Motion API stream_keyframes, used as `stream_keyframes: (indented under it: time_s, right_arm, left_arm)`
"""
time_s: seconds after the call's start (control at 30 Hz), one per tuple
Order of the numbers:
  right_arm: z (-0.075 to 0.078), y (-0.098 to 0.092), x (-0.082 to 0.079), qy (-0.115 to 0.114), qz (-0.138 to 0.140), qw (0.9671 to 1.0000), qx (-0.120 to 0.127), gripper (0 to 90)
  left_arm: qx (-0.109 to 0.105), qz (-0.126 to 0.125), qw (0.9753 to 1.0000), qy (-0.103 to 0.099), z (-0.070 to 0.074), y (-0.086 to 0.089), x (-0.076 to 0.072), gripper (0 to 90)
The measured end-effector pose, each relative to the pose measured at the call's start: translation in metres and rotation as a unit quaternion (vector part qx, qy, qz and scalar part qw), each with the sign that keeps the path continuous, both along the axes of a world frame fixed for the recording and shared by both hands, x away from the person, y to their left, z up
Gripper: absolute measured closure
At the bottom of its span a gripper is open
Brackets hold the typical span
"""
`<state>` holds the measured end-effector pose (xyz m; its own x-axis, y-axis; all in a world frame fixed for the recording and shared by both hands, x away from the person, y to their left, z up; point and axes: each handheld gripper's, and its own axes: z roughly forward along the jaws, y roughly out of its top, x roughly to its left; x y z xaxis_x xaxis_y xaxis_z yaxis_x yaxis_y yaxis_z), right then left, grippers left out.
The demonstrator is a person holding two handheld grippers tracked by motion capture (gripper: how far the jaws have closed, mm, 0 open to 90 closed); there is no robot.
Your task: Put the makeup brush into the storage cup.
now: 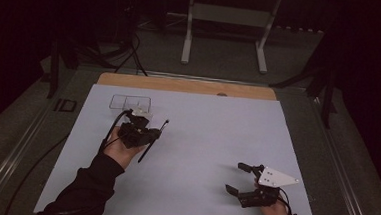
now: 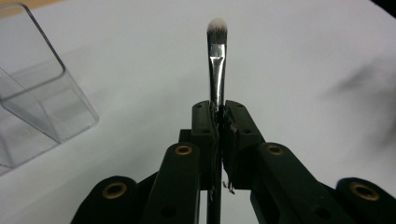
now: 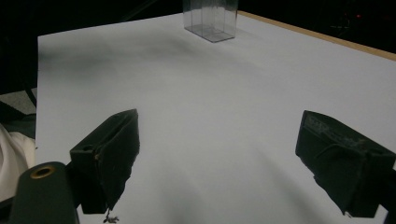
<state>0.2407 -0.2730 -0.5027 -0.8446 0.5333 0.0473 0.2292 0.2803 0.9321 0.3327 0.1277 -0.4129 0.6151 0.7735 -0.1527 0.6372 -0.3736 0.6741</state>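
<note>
A small makeup brush (image 2: 217, 51), with a silver ferrule and pale bristles, sticks out forward from my left gripper (image 2: 218, 112), whose jaws are shut on its handle. In the high view the left gripper (image 1: 151, 133) is held above the left middle of the white sheet, and the brush (image 1: 164, 124) slants across it. A clear plastic compartment box (image 1: 130, 103) stands just behind that hand and appears as the clear box (image 2: 37, 93) at the left of the left gripper view. My right gripper (image 1: 238, 178) rests near the front right, open and holding nothing. The right gripper (image 3: 229, 158) has its jaws wide apart over bare sheet.
A white sheet (image 1: 202, 133) covers most of the wooden table (image 1: 190, 85). The clear box (image 3: 210, 18) stands far off at the top of the right gripper view. Dark floor, cables and a grey frame's legs (image 1: 186, 52) lie beyond the table.
</note>
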Motion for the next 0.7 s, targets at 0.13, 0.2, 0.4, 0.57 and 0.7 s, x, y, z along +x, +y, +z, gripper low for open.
stream_keyframes:
  time_s: [0.13, 0.2, 0.4, 0.57, 0.7]
  right_arm:
    - [0.000, 0.000, 0.000, 0.000, 0.000, 1.0000, 0.000, 13.6]
    - [0.000, 0.000, 0.000, 0.001, 0.000, 1.0000, 0.001, 13.6]
    - [0.000, 0.000, 0.000, 0.000, 0.000, 1.0000, 0.001, 13.6]
    - [0.001, 0.000, -0.001, 0.000, 0.000, 1.0000, 0.000, 13.6]
    - [0.001, 0.000, -0.001, 0.000, 0.001, 1.0000, 0.000, 13.6]
  left_arm:
    - [-0.010, -0.002, 0.9999, -0.008, 0.001, 0.005, 0.001, 85.2]
    - [-0.013, 0.000, 0.9998, -0.018, 0.000, 0.006, 0.000, 85.2]
    - [-0.035, -0.007, 0.9990, -0.027, 0.000, 0.010, 0.000, 85.3]
    - [-0.060, -0.003, 0.9961, -0.065, 0.005, 0.013, -0.005, 85.4]
    - [-0.083, 0.003, 0.9918, -0.098, 0.011, 0.017, -0.008, 85.3]
